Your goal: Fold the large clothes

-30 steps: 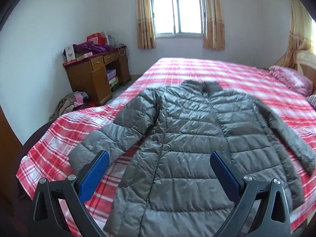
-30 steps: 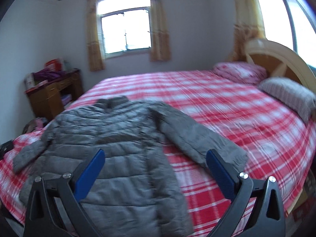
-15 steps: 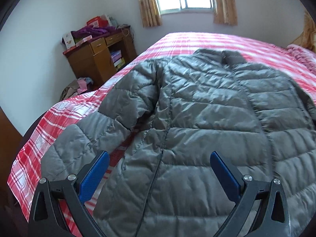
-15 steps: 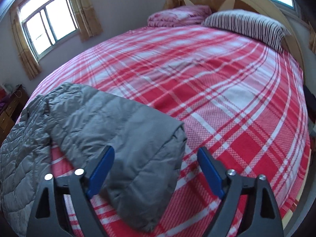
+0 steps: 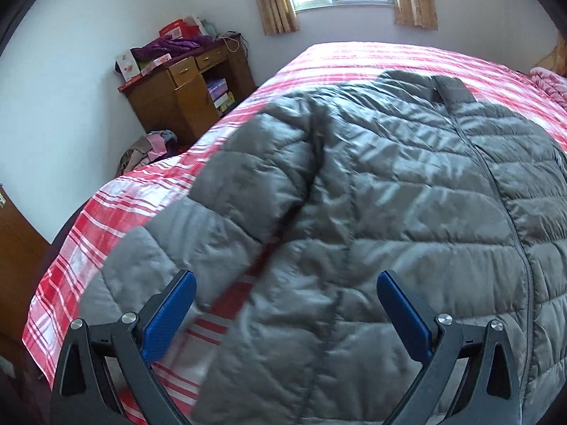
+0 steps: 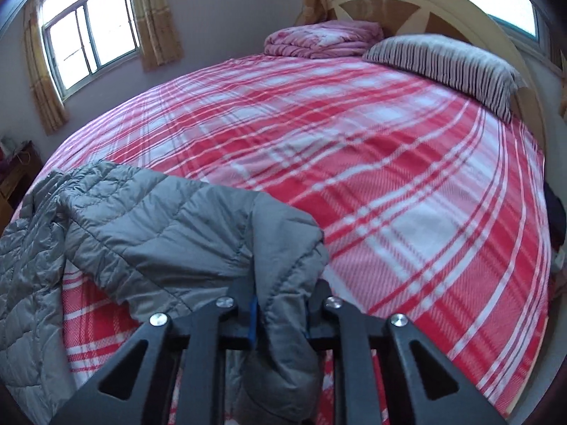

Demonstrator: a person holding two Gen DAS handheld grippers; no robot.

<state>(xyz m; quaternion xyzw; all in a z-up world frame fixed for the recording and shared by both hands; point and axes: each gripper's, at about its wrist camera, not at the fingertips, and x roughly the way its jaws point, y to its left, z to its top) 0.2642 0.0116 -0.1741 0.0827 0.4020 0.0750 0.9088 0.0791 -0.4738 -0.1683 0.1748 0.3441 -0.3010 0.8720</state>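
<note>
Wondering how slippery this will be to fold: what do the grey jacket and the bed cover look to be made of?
Grey jacket: thin synthetic shell, probably nylon or polyester, with a slight sheen; stitched quilted channels puff up, suggesting down or fibre filling. Bed cover: woven red and white plaid, matte and soft-looking, perhaps cotton or brushed fleece; hard to tell which.

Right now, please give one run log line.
stage: sleeve grab | right gripper: closing on jacket cuff | left gripper: open over jacket | bed

A home bedroom is showing here. A plaid-covered bed (image 6: 354, 163) is filling it, pillows (image 6: 443, 63) lying far right. A wooden desk (image 5: 187, 88) is standing far left.
</note>
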